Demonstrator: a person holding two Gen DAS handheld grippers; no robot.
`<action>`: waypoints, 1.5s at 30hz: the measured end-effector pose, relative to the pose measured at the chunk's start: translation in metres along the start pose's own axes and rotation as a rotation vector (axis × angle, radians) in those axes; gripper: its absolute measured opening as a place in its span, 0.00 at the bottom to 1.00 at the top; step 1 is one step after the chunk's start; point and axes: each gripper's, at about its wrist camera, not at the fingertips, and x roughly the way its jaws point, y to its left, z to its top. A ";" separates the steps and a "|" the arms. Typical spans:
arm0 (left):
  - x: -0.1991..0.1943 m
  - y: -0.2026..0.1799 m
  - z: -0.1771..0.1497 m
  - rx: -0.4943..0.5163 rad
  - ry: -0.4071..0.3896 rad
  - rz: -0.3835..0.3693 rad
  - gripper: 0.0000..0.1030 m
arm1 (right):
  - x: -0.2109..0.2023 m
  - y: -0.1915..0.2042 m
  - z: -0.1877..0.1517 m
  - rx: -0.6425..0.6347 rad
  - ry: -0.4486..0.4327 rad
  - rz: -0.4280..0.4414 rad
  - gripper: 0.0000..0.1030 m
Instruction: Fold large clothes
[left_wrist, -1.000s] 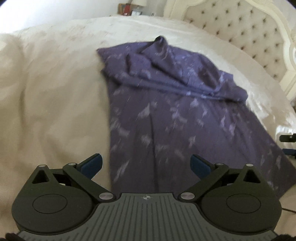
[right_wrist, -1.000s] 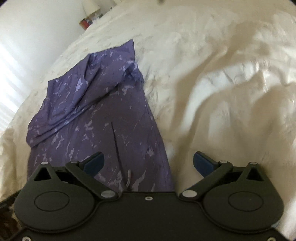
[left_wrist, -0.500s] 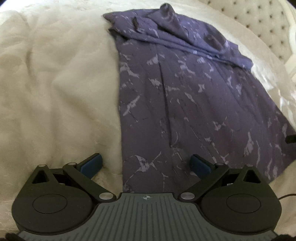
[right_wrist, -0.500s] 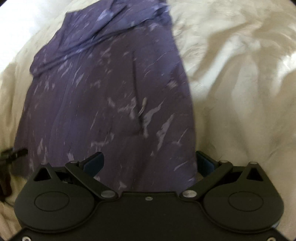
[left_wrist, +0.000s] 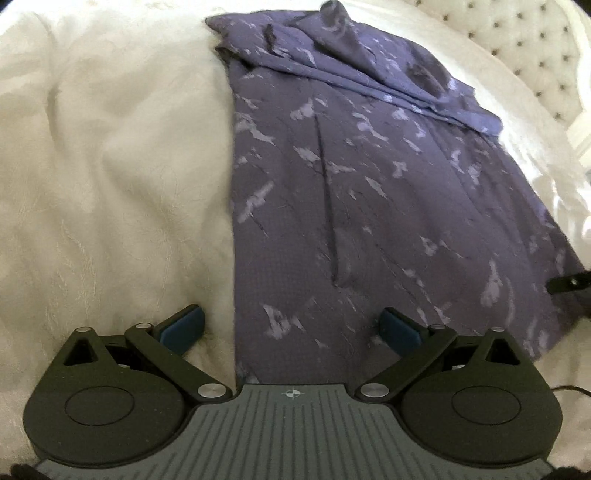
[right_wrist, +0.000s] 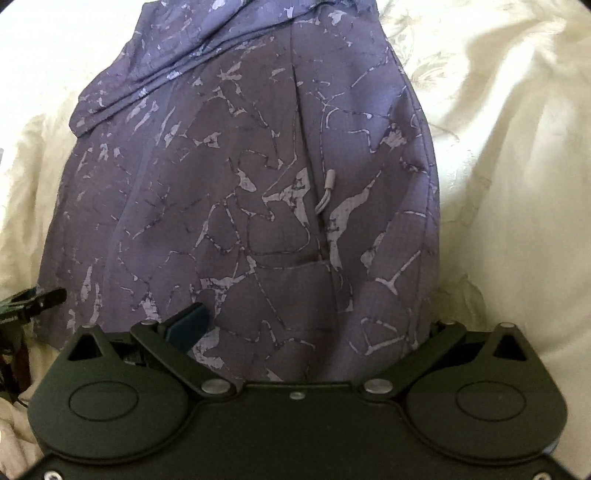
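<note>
Purple marble-patterned garment (left_wrist: 369, 192) lies on cream bedspread (left_wrist: 110, 166); left gripper (left_wrist: 291, 328) and right gripper (right_wrist: 306, 325) fingers apart at its six o'clock hem.

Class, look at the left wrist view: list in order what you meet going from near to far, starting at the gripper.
left gripper → flat lower part of the purple garment → its bunched folded top → cream bedspread → tufted headboard

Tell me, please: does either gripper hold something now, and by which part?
Nothing is held: left gripper and right gripper are open at the purple jacket's near hem.
</note>
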 end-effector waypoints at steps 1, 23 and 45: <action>-0.001 -0.001 -0.001 0.004 0.011 -0.014 0.99 | -0.001 0.000 -0.001 0.001 -0.003 0.004 1.00; -0.018 0.009 -0.008 -0.065 -0.044 -0.145 0.21 | -0.027 -0.023 -0.016 0.103 -0.066 0.053 0.35; -0.098 0.033 0.123 -0.279 -0.493 -0.455 0.09 | -0.130 -0.019 0.075 0.180 -0.625 0.526 0.16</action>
